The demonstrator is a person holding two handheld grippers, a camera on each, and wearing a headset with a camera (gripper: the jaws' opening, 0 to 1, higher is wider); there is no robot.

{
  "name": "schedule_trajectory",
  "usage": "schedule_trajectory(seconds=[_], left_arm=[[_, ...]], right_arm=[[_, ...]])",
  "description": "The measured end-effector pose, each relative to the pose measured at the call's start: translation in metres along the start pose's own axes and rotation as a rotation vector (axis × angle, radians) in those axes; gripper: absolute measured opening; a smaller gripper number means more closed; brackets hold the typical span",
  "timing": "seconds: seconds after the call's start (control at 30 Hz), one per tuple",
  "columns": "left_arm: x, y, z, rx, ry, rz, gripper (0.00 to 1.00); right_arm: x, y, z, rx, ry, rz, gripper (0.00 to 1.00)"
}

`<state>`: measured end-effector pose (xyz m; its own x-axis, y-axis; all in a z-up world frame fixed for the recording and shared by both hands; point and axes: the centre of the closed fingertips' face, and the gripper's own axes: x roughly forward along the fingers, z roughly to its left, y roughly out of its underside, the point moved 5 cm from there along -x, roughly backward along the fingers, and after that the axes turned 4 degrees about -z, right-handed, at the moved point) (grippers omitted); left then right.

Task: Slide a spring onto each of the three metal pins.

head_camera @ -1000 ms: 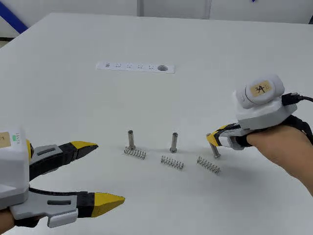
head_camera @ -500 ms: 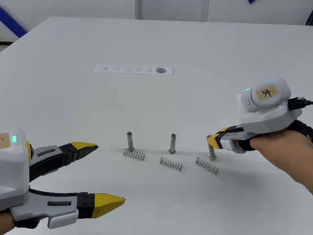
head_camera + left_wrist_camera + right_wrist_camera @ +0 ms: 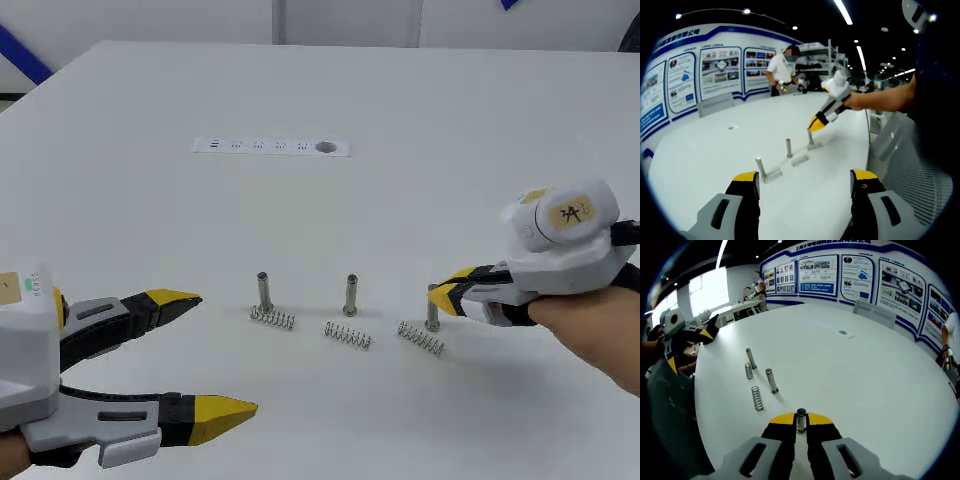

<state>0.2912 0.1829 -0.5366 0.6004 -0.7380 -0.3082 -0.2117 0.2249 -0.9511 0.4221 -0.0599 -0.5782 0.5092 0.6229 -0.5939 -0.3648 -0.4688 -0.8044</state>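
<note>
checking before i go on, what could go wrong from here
1. The right gripper is shut on the right pin at the jaw tips only, so the pin could slip or tip.
2. The spring beside that pin lies loose and could roll if nudged.

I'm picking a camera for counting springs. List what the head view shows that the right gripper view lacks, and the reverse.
Head view: the right spring lying beside the right pin, and the right gripper seen from outside. Right gripper view: wall display boards, and that pin gripped between its jaws. Both: left pin, middle pin, left spring, middle spring, and the open left gripper.
</note>
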Motion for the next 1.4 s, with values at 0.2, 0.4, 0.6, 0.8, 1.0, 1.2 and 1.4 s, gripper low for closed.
schedule_trajectory(seconds=[0.2, 0.4, 0.6, 0.8, 1.0, 1.2, 1.4], left_arm=[[0.001, -0.001, -0.002, 0.003, 0.006, 0.003, 0.75], [0.001, -0.001, -0.001, 0.002, 0.006, 0.007, 0.75], [0.001, -0.001, 0.0, -0.001, 0.003, 0.005, 0.75], [0.0, 0.001, -0.001, -0.007, -0.002, 0.005, 0.75], [0.0, 0.001, -0.001, -0.008, -0.002, 0.006, 0.75], [0.001, 0.001, -0.002, -0.006, 0.0, 0.005, 0.75], [0.0, 0.0, -0.001, -0.007, -0.003, 0.004, 0.75]], right_arm=[[-0.001, 0.003, -0.001, -0.005, -0.002, 0.003, 0.09], [0.002, 0.008, -0.001, -0.011, -0.008, 0.018, 0.09], [0.007, 0.012, -0.003, -0.013, -0.013, 0.038, 0.1], [0.015, 0.021, -0.004, -0.01, -0.02, 0.072, 0.1], [0.018, 0.021, -0.001, -0.014, -0.035, 0.085, 0.1], [0.021, 0.018, -0.001, -0.028, -0.041, 0.081, 0.1], [0.016, 0.022, 0.0, -0.026, -0.041, 0.088, 0.1]])
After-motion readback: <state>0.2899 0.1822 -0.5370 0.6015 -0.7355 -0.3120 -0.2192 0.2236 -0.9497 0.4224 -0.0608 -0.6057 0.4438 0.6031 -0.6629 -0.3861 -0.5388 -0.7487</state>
